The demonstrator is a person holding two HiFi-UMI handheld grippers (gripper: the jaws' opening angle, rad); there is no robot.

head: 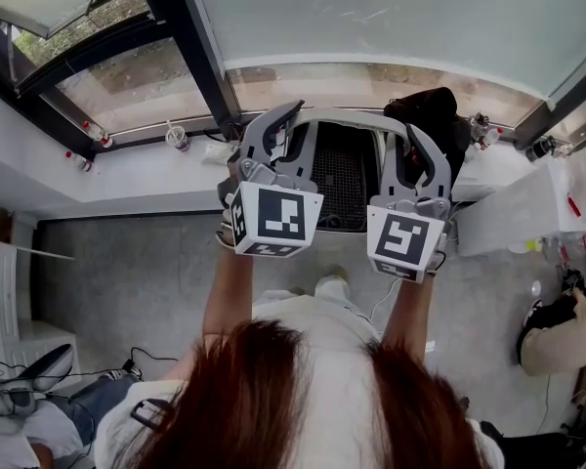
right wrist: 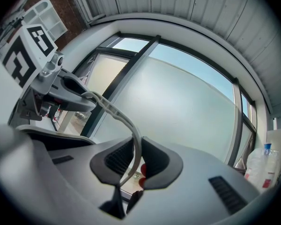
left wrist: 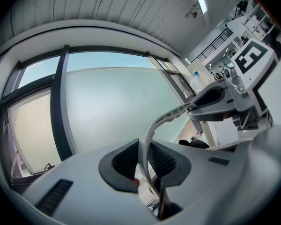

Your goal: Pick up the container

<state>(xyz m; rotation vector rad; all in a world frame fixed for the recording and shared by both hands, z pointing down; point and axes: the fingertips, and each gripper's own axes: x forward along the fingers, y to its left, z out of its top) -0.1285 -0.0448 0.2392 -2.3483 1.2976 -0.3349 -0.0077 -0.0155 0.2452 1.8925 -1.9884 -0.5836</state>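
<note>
Container [head: 344, 189]: I see only its dark mesh middle; left gripper [head: 291, 125] and right gripper [head: 408, 149] cover its sides | small items [head: 177, 137] at window sill [head: 127, 179] back edge: too small to identify

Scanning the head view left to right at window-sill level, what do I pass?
Red-capped bottle → cup → left gripper, fingers shut on the container's rim → container → right gripper, fingers shut on the same rim → white table.
</note>
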